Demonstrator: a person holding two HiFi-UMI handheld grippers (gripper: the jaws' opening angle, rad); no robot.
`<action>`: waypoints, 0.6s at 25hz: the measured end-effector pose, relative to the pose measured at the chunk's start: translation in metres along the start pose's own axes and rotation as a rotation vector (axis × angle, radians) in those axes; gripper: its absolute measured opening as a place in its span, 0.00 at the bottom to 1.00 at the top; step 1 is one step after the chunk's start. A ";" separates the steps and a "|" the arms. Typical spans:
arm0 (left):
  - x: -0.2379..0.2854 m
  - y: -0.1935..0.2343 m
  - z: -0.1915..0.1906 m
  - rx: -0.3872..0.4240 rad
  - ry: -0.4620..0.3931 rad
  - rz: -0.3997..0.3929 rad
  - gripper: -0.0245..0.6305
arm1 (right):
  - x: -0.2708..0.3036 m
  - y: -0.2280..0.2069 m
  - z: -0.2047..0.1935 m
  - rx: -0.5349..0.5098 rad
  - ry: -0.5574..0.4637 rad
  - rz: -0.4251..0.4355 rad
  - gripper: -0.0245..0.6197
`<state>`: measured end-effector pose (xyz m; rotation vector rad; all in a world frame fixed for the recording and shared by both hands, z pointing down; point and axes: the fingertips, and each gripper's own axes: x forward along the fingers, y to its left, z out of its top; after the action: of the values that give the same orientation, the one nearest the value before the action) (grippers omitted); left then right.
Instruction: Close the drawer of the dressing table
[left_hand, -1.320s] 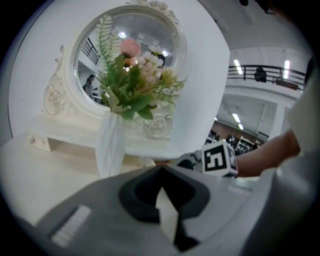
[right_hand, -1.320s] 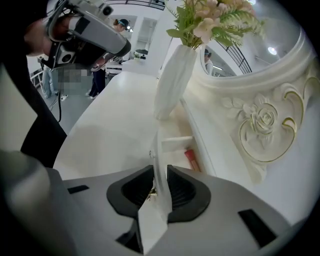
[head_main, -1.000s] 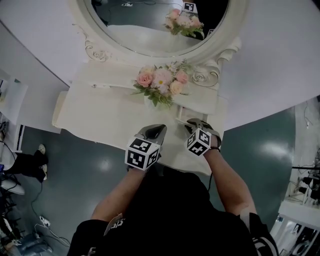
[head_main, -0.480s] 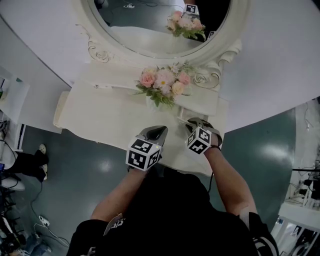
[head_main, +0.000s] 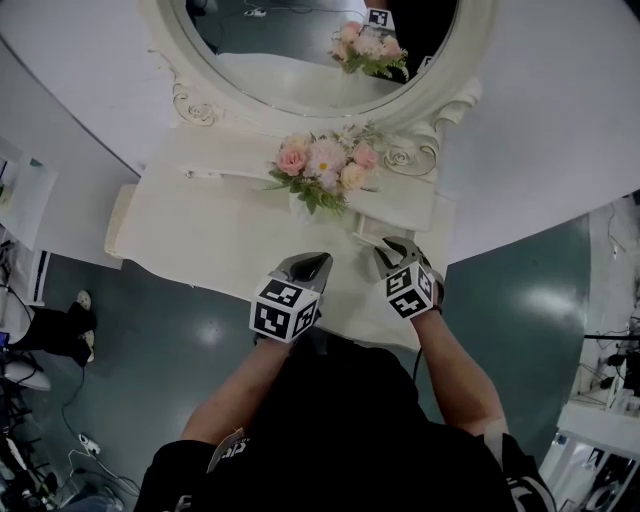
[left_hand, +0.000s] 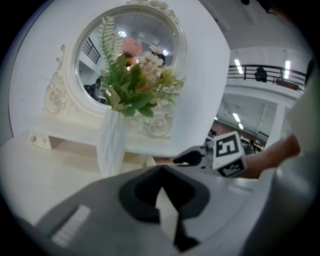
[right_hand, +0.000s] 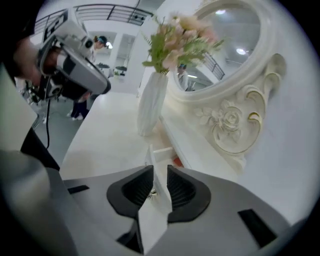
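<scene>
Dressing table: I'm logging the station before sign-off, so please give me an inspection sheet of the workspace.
Surface: white dressing table top, bare in front.
Job's things: small drawer open, under the mirror shelf.
Clutter: vase of flowers, upright.
Grippers: left claw shut, empty; right claw has just been opening, drawer front between its jaws.
Cables: cables on the floor, left.
Surroundings: oval mirror, teal floor.

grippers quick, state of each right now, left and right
left gripper: shut, holding nothing.
right gripper: open, jaws have just been opening; drawer front stands between them, not clamped.
</scene>
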<state>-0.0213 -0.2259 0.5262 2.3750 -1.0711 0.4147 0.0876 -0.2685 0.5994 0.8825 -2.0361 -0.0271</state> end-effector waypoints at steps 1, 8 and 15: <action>0.001 0.000 0.000 0.001 -0.001 -0.002 0.05 | -0.008 0.000 0.002 0.044 -0.036 -0.014 0.14; 0.009 -0.005 0.001 0.010 0.013 -0.014 0.05 | -0.007 0.027 -0.035 0.266 -0.025 0.054 0.09; 0.017 -0.007 -0.003 0.022 0.047 -0.011 0.05 | 0.016 0.027 -0.061 0.375 0.044 0.037 0.10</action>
<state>-0.0055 -0.2307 0.5343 2.3770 -1.0362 0.4784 0.1119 -0.2397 0.6567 1.0618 -2.0490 0.4026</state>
